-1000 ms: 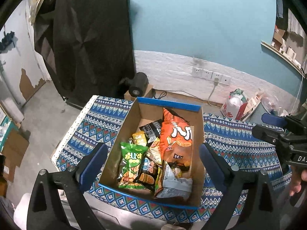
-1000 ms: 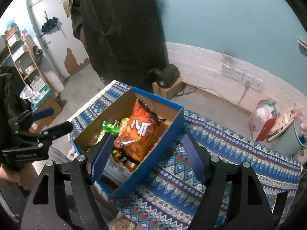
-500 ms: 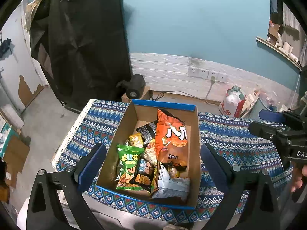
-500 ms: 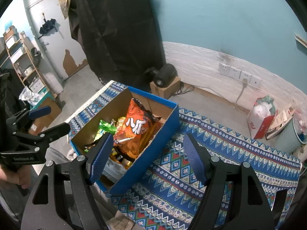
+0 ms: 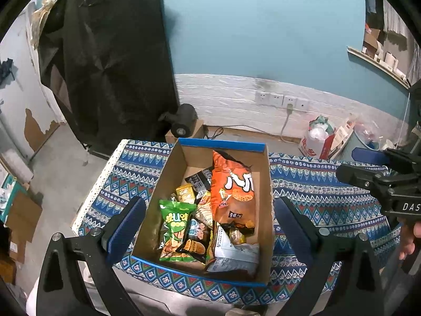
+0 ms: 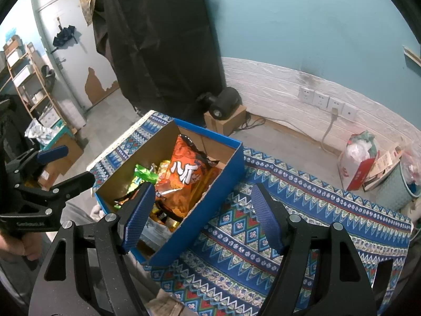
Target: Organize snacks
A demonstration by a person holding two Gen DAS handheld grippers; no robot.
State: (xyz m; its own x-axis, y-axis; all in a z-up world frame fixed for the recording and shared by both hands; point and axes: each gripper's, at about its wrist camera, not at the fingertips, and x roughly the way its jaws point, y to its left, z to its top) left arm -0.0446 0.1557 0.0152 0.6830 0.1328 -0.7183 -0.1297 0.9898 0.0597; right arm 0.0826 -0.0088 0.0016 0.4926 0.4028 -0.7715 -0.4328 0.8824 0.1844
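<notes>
Two empty grippers hovering over a blue-edged cardboard box [image 5: 265, 200] of snacks

The box is sitting on a blue patterned tablecloth [image 5: 315, 189], holding a large orange crinkled snack bag [image 5: 232, 194] leaning over a green snack bag [image 5: 175, 226] and smaller packets. The left gripper [image 5: 208, 226] is spreading its blue-padded fingers wide, nothing between them; the right gripper [image 6: 202, 216] is likewise gaping wide and gripping nothing, above the box's near corner.
</notes>
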